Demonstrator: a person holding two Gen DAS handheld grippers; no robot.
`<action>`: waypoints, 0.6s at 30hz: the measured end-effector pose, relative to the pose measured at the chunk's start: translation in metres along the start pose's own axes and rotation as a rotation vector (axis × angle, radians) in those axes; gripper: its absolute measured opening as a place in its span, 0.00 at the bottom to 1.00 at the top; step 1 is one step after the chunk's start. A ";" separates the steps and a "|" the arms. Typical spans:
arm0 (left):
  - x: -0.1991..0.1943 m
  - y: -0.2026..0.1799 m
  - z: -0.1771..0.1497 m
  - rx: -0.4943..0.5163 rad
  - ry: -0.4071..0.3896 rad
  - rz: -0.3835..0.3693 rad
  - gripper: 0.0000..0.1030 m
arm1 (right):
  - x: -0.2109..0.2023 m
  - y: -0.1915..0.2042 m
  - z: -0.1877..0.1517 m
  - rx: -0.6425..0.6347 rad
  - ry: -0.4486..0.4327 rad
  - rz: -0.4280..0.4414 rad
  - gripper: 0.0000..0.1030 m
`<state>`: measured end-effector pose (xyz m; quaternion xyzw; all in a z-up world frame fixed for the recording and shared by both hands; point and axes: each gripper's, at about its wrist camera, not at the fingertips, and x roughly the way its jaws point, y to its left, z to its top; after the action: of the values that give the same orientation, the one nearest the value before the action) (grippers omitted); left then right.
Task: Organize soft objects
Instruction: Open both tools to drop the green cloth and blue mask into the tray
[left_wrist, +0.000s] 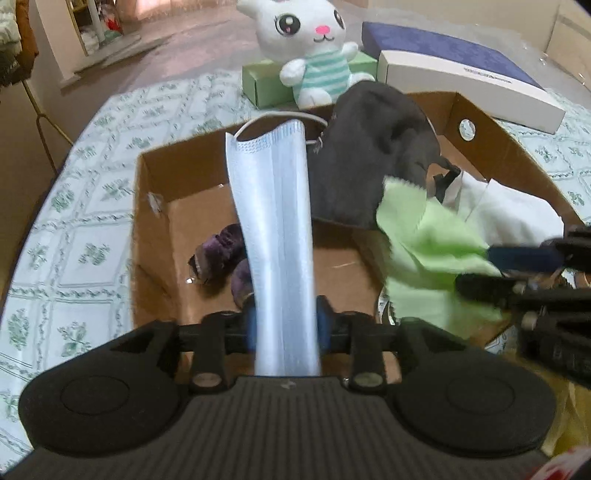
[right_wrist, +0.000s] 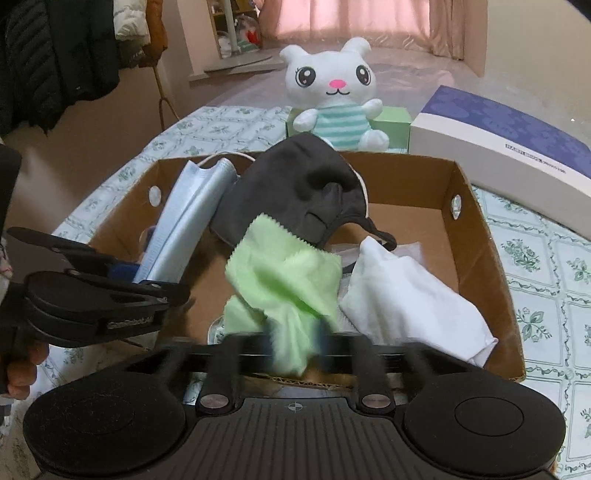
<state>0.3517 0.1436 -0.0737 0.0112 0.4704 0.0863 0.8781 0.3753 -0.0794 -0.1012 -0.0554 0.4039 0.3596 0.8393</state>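
Observation:
My left gripper (left_wrist: 284, 325) is shut on a light blue face mask (left_wrist: 275, 221) and holds it upright over the cardboard box (left_wrist: 147, 206). The mask also shows in the right wrist view (right_wrist: 188, 221). My right gripper (right_wrist: 295, 339) is shut on a light green cloth (right_wrist: 284, 280) above the box's near side (right_wrist: 480, 229). The cloth also shows in the left wrist view (left_wrist: 424, 243). A black mask (right_wrist: 295, 192) stands inside the box. A white cloth (right_wrist: 406, 295) lies at the box's right. A purple soft item (left_wrist: 225, 251) lies on the box floor.
A white plush bunny (right_wrist: 332, 96) sits on a green box (right_wrist: 395, 122) behind the cardboard box. A blue and white box (right_wrist: 498, 140) lies at the back right. The table has a green floral cloth (left_wrist: 74, 236). Coats (right_wrist: 55, 55) hang at the left.

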 end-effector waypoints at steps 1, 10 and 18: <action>-0.003 0.001 0.000 0.005 -0.008 0.003 0.36 | -0.003 -0.001 -0.001 0.004 -0.012 0.002 0.65; -0.043 0.005 -0.005 0.025 -0.072 0.011 0.46 | -0.031 -0.006 -0.005 0.036 -0.087 -0.019 0.70; -0.078 0.004 -0.017 0.017 -0.114 -0.004 0.46 | -0.066 -0.010 -0.009 0.087 -0.144 -0.017 0.70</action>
<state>0.2944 0.1341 -0.0183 0.0226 0.4203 0.0799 0.9036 0.3485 -0.1268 -0.0615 0.0037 0.3574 0.3377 0.8708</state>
